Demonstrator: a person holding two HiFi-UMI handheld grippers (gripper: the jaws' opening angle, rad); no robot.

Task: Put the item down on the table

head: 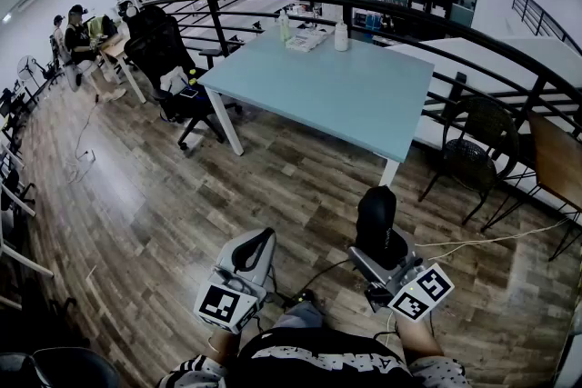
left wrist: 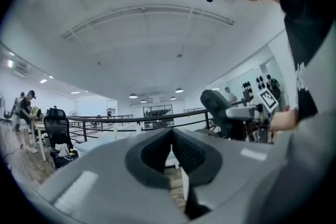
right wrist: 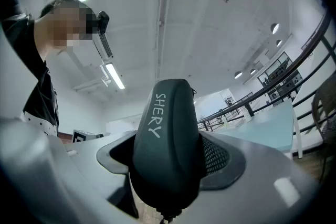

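Observation:
The item is a black, rounded, hard-looking object (head: 376,225) with white lettering on it, seen large in the right gripper view (right wrist: 167,144). My right gripper (head: 383,252) is shut on it, its jaws spread wide around its body, and holds it upright over the wooden floor near my body. My left gripper (head: 255,248) is beside it at the left, shut with nothing between its pads (left wrist: 171,152). From the left gripper view the held item (left wrist: 217,106) shows off to the right. The light blue table (head: 355,95) stands ahead, well beyond both grippers.
Bottles (head: 341,35) and papers (head: 306,40) sit at the table's far edge. A black office chair (head: 168,59) stands left of the table, a dark wicker chair (head: 473,154) at its right. A black curved railing (head: 436,23) runs behind. People sit at a desk (head: 77,36) far left.

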